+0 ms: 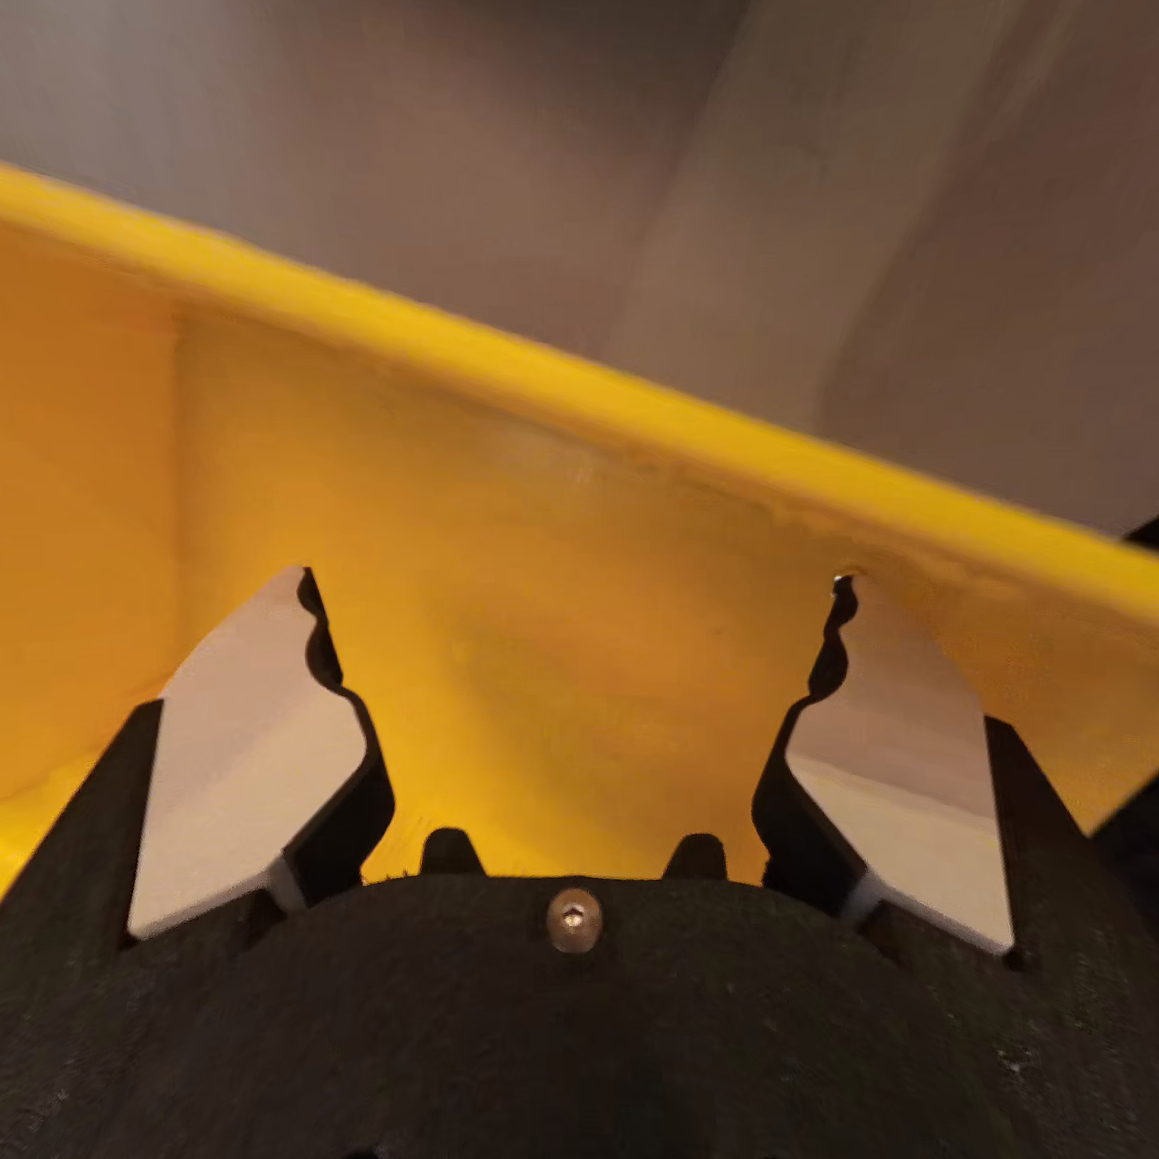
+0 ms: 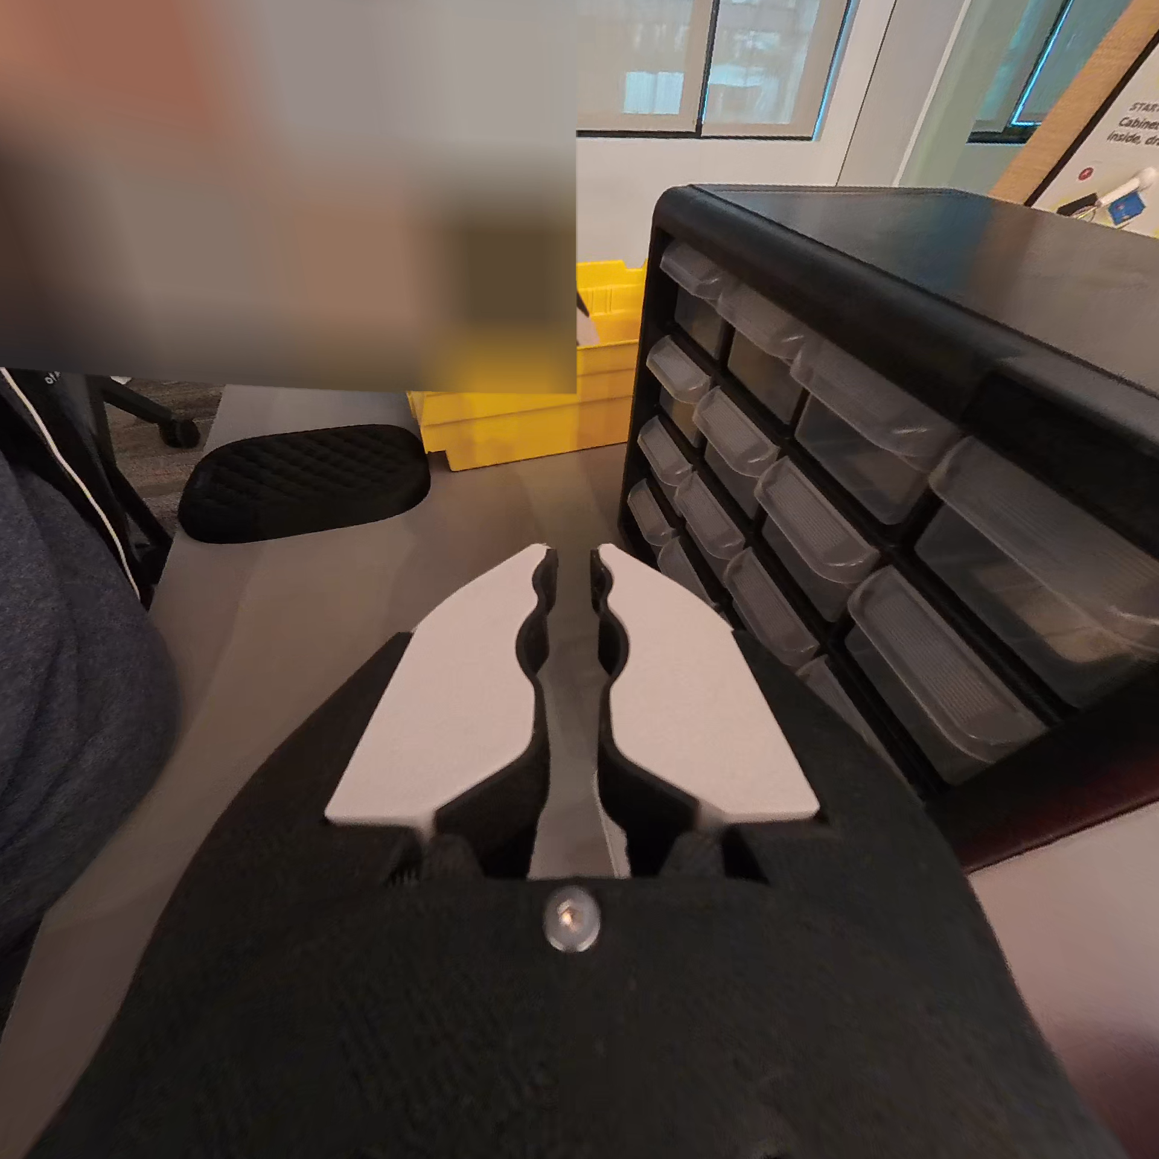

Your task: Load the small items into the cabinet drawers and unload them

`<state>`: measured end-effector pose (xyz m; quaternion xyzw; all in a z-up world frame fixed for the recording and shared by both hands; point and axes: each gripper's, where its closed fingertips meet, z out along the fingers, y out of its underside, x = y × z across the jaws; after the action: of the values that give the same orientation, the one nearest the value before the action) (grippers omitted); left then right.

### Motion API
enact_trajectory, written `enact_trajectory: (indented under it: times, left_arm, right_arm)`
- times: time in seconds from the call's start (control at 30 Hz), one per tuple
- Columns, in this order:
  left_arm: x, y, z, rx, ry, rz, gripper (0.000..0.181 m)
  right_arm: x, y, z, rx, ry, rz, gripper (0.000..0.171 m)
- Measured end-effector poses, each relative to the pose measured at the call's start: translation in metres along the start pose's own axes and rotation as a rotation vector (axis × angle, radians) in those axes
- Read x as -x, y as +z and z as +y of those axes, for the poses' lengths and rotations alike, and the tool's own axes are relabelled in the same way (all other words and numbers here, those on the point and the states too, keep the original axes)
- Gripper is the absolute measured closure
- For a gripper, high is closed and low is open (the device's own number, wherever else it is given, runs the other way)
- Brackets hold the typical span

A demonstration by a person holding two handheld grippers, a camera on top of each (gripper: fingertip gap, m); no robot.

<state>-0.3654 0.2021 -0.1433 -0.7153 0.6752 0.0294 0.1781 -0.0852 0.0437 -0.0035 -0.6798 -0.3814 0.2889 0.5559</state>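
A: Yellow plastic fills the left wrist view: the left tongs (image 1: 574, 574) stand wide, holding nothing, pushed down inside a yellow bin (image 1: 564, 401). Its rim runs slantwise just beyond the tips, and its inner wall lies straight ahead between them.

B: Any small items there?

A: None that I can make out; the floor of the bin ahead of the tongs looks bare, though the picture is soft. Whatever they are, I'd judge them light and hard, easy to let slip, so pinch each across its middle.

B: And the right wrist view?

A: The right tongs (image 2: 574, 552) are nearly closed, a thin slit between them, nothing in it. They hover above the grey surface (image 2: 251, 627). To their right, close by, stands the black cabinet (image 2: 878, 263) with its clear plastic drawers (image 2: 815, 539), all pushed in as far as I can see. Beyond the tips and left lies a black padded rest (image 2: 307, 480); farther off sits the yellow bin (image 2: 533, 426).

B: How will the drawers handle?

A: Thin, stiff and slick, I think. Take one by its front lip and pull straight.
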Motion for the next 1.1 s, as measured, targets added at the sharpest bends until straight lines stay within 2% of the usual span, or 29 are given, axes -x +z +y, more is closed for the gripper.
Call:
enact_trajectory:
  times: [0.1, 0.2, 0.3, 0.33, 0.5, 0.57, 0.63, 0.67, 0.8, 0.97, 1.0, 1.1]
  left_arm:
    - [0.017, -0.002, 0.012, 0.017, -0.041, -0.038, 0.038]
    - [0.011, -0.002, 0.016, 0.002, -0.120, 0.020, 0.040]
    - [0.014, -0.006, 0.022, 0.024, -0.105, -0.003, 0.045]
    - [0.010, -0.009, 0.022, 0.015, -0.105, 0.024, 0.056]
    - [-0.011, -0.025, 0.013, -0.100, -0.145, 0.126, 0.085]
    - [-0.024, -0.027, 0.009, -0.137, -0.096, 0.168, 0.112]
    - [-0.033, -0.026, 0.005, -0.167, -0.049, 0.171, 0.123]
    - [-0.039, -0.025, 0.004, -0.176, -0.028, 0.190, 0.135]
    - [-0.047, -0.017, 0.006, -0.131, -0.042, 0.227, 0.137]
    - [-0.052, -0.009, 0.010, -0.088, -0.066, 0.275, 0.156]
    - [-0.052, -0.010, 0.008, -0.098, -0.058, 0.271, 0.165]
    - [-0.054, -0.009, 0.009, -0.082, -0.051, 0.263, 0.162]
  right_arm:
    - [0.001, 0.001, 0.000, 0.004, -0.001, -0.004, 0.160]
    - [0.001, 0.002, 0.002, 0.013, -0.002, -0.006, 0.160]
    - [0.002, 0.004, 0.005, 0.023, 0.005, -0.015, 0.160]
    - [0.002, 0.004, 0.006, 0.033, 0.003, -0.014, 0.160]
    - [0.001, 0.005, 0.010, 0.050, 0.002, -0.017, 0.161]
    - [0.001, 0.005, 0.011, 0.049, 0.006, -0.020, 0.161]
    - [0.002, 0.004, 0.010, 0.048, 0.004, -0.022, 0.161]
    - [0.002, 0.004, 0.010, 0.049, 0.002, -0.020, 0.161]
    - [0.002, 0.001, 0.008, 0.037, 0.001, -0.016, 0.161]
    - [0.002, -0.004, 0.006, 0.020, 0.001, -0.015, 0.161]
    - [0.001, -0.005, 0.006, 0.022, 0.002, -0.013, 0.161]
    - [0.001, -0.007, 0.007, 0.022, 0.006, -0.011, 0.161]
